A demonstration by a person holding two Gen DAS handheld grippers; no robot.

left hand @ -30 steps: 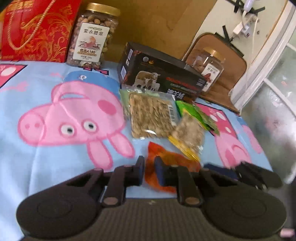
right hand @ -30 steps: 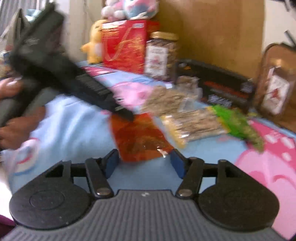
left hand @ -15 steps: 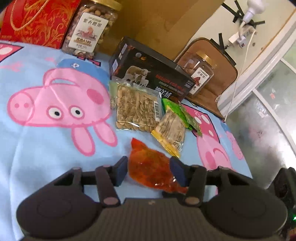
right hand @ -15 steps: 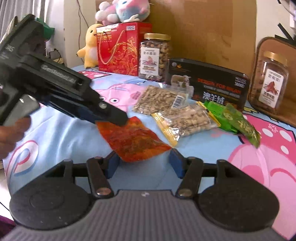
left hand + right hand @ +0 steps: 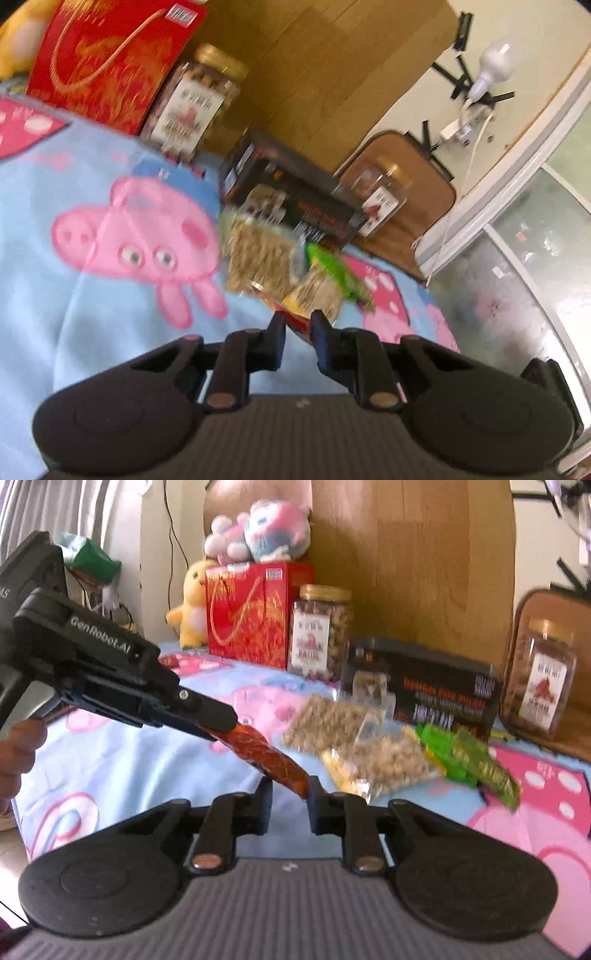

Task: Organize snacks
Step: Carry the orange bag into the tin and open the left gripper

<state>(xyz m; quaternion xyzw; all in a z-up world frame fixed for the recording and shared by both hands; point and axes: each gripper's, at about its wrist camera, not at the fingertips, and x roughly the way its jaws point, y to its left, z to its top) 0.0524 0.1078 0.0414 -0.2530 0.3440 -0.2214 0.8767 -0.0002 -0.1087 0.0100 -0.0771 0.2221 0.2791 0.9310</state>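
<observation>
Between the two grippers, lifted clear of the cartoon-pig blanket (image 5: 110,760): one orange-red snack packet (image 5: 269,755), its far end clamped in the left gripper (image 5: 221,720) and its near end between the fingers of the right gripper (image 5: 290,794), which have just been closing onto it. Just beyond it on the blanket: a clear seed packet (image 5: 328,720), a yellow-edged nut packet (image 5: 384,764) and a green packet (image 5: 469,760), loosely overlapped; behind them a black box (image 5: 436,694), two nut jars (image 5: 319,631) and a red gift bag (image 5: 251,613). Progress, by judgement: early, with one packet in hand, nowhere placed, and three packets not yet sorted.
</observation>
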